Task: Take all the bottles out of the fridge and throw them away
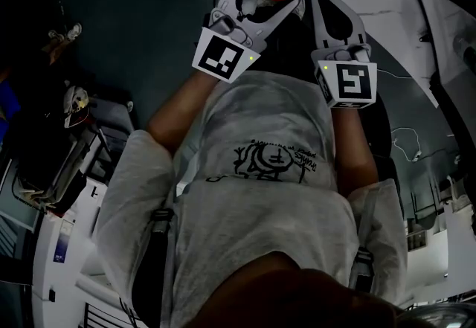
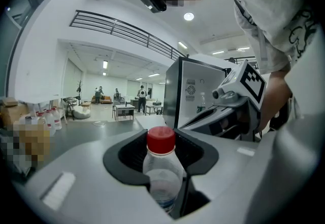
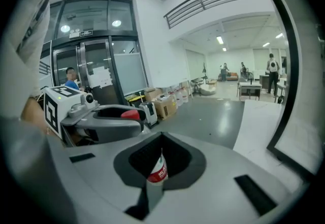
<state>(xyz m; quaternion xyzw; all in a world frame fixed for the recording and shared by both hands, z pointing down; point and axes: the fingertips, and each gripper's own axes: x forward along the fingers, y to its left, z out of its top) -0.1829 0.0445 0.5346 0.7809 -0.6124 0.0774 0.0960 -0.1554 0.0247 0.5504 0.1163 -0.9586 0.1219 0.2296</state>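
While both hands carry a load, no bin shows in any view, so where the throw goes cannot be told.

Left tongs (image 2: 163,154): jaws fairly wide, clamped on a clear bottle (image 2: 163,180) with a red cap (image 2: 161,140). The bottle's long axis runs along the tongs, body sunk between the jaws, neck and cap poking out past the tips, away from the hand.

Right tongs (image 3: 161,161): jaws drawn in on a second bottle (image 3: 158,171) with a red-and-white label. Only a sliver of it shows in the dark notch. It stands roughly upright there, and its cap is not visible.

Head view: the two tongs are side by side in front of the person's chest, close but not touching, the red cap at the tip of the left pair. Neither hand is plainly nearer to anything.

A dark-framed cabinet (image 2: 195,91) stands just beyond the right tongs, possibly the fridge. Open floor lies ahead.

Judgement: both bottles are out. Next comes finding the bin, then opening each pair above it.
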